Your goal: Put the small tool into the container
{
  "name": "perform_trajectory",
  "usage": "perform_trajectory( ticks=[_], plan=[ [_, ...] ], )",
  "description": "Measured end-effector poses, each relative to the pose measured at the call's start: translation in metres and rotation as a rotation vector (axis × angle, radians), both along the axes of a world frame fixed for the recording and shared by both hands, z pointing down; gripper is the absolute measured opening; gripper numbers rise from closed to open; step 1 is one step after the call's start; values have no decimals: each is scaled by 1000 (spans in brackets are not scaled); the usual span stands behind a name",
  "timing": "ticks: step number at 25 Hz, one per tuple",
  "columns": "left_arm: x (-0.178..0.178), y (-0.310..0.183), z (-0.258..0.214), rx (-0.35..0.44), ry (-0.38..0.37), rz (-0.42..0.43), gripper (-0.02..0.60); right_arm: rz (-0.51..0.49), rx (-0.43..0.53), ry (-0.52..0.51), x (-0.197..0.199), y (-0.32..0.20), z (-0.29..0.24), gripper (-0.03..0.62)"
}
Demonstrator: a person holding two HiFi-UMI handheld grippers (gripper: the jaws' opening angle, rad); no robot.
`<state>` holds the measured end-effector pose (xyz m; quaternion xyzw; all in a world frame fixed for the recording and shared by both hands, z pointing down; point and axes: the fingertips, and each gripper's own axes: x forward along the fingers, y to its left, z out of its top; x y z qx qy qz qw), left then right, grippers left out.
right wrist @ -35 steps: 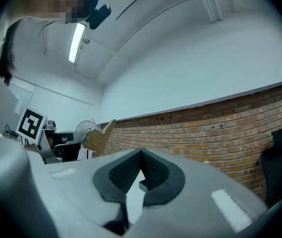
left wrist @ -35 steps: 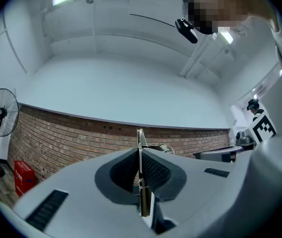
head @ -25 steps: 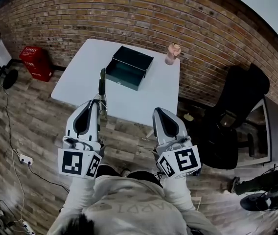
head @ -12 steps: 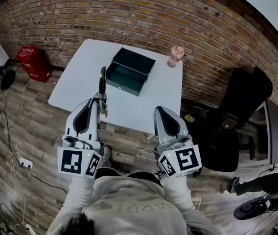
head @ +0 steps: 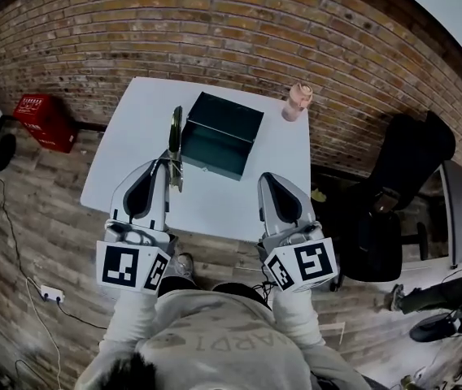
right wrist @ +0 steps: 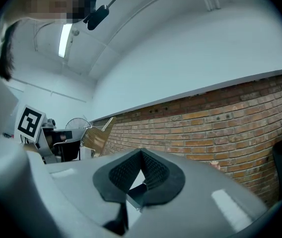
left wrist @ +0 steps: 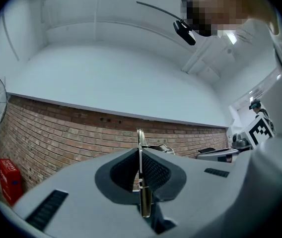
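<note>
A small tool (head: pixel 174 133) with a dark handle and a thin metal blade stands up out of my left gripper (head: pixel 168 163), which is shut on it. In the left gripper view the tool (left wrist: pixel 141 182) shows edge-on between the pads. It hangs over the white table (head: pixel 137 128), just left of the open dark green metal box (head: pixel 215 143). My right gripper (head: pixel 264 178) hovers over the table's near edge, right of the box. Its pads meet at the tip and hold nothing (right wrist: pixel 141 153). Both grippers point roughly level toward the brick wall.
A pink cup (head: pixel 298 101) stands at the table's far right corner. A red crate (head: pixel 42 120) sits on the floor at the left, beside a fan's base (head: pixel 2 149). A black office chair (head: pixel 402 177) is at the right. A power strip (head: pixel 48 293) lies near my feet.
Both grippers have moved forward toward the table. The tool, which was off the table's near edge, now hangs over the tabletop beside the box. Neither grip has changed.
</note>
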<state>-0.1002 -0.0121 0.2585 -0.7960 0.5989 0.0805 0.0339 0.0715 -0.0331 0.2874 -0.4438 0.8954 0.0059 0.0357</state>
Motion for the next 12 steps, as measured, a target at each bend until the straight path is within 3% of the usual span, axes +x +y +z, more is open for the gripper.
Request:
perform_trajectory(
  ticks=[12],
  plan=[
    [-42, -77, 8, -16, -49, 146, 6, 117, -20, -7, -45, -58, 4, 11]
  ],
)
